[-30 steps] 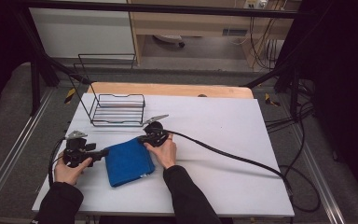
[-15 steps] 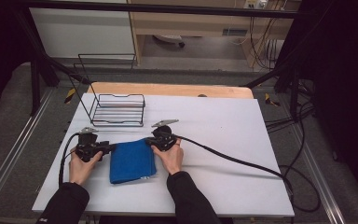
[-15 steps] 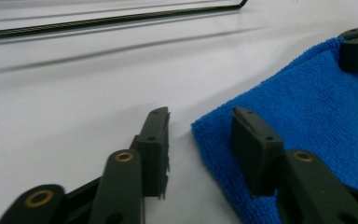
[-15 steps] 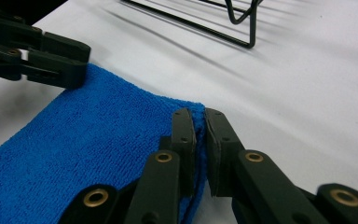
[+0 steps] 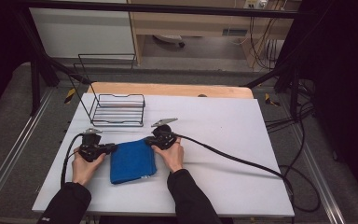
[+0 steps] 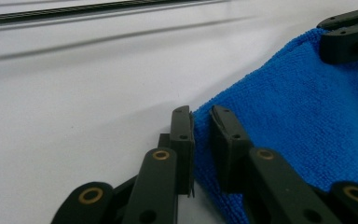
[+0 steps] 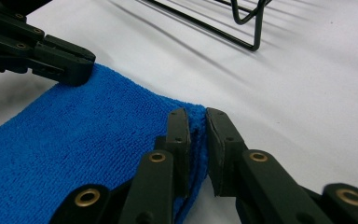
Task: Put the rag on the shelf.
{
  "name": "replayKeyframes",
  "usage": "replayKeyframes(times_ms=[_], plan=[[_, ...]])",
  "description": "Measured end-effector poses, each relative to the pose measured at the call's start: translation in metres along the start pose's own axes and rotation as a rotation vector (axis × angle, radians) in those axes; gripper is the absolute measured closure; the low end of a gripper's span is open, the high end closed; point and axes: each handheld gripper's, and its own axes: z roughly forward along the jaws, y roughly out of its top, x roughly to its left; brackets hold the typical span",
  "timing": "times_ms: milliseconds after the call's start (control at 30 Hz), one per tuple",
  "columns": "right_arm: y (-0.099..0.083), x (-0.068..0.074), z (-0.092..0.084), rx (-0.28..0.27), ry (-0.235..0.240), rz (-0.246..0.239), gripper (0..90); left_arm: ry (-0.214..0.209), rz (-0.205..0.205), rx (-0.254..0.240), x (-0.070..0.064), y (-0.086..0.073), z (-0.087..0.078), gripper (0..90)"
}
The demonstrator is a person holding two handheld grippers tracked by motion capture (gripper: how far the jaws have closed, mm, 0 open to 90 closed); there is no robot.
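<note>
A folded blue cloth [image 5: 133,161] lies flat on the white table [image 5: 223,116] in front of the person. My left gripper [image 5: 114,148] is at the cloth's far left corner. In the left gripper view, the left gripper [image 6: 200,116] has just been closing its jaws, and they now pinch that corner of the cloth [image 6: 298,116]. My right gripper [image 5: 147,141] is at the far right corner. In the right gripper view, the right gripper [image 7: 196,116] is shut on the folded edge of the cloth [image 7: 84,140]. Each gripper view also shows the other gripper's jaw tips at the opposite corner [image 6: 347,37] [image 7: 70,63].
A black wire basket [image 5: 118,110] stands behind the cloth at the far left of the table; its wires [image 7: 242,23] show close by in the right gripper view. The right gripper's cable [image 5: 233,158] trails across the table to the right edge.
The left hand has moved right to the cloth's far left corner and its jaws have closed there. The cloth, tilted before, now lies squarer to the table edge.
</note>
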Motion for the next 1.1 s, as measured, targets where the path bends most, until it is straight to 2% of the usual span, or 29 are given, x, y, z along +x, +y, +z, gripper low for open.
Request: replayKeyframes(times_ms=[233, 367, 400, 467, 500, 533, 700, 767, 800, 833, 933, 967, 1100], plan=[[-0.003, -0.002, 0.005, 0.014, 0.001, 0.014, 80.7, 0.01, 0.037, -0.002, -0.003, 0.0, -0.001, 85.9], [0.0, -0.001, 0.001, 0.003, 0.003, 0.014, 82.5, -0.002, 0.029, -0.018, -0.002, 0.0, -0.005, 86.5], [0.001, 0.001, -0.001, -0.005, 0.005, 0.018, 82.8, -0.014, 0.027, -0.042, -0.002, 0.001, -0.01, 86.5], [0.002, 0.004, -0.005, -0.02, 0.006, 0.015, 83.1, -0.021, 0.029, -0.059, -0.002, 0.001, -0.013, 86.6], [0.003, 0.005, -0.008, -0.028, 0.007, 0.014, 83.1, -0.032, 0.039, -0.095, -0.004, 0.001, -0.02, 86.5], [0.004, 0.007, -0.011, -0.036, 0.007, 0.011, 83.2, -0.037, 0.04, -0.112, -0.004, 0.001, -0.023, 86.6], [0.009, 0.015, -0.024, -0.09, 0.014, 0.011, 83.4, -0.048, 0.049, -0.157, -0.007, 0.002, -0.036, 86.5], [0.011, 0.018, -0.03, -0.108, 0.021, 0.006, 83.5, -0.062, 0.055, -0.192, -0.01, 0.002, -0.046, 86.5], [0.012, 0.019, -0.032, -0.117, 0.023, 0.008, 83.5, -0.062, 0.055, -0.192, -0.01, 0.002, -0.046, 86.5], [0.013, 0.02, -0.035, -0.128, 0.026, 0.003, 83.5, -0.07, 0.058, -0.22, -0.013, 0.002, -0.054, 86.5], [0.016, 0.024, -0.042, -0.155, 0.031, 0.004, 83.6, -0.071, 0.071, -0.242, -0.016, 0.003, -0.061, 86.5], [0.017, 0.025, -0.045, -0.166, 0.034, 0.002, 83.6, -0.057, 0.092, -0.261, -0.02, 0.003, -0.065, 86.5], [0.021, 0.029, -0.055, -0.206, 0.048, -0.014, 83.6, -0.061, 0.098, -0.3, -0.022, 0.005, -0.074, 86.5]])
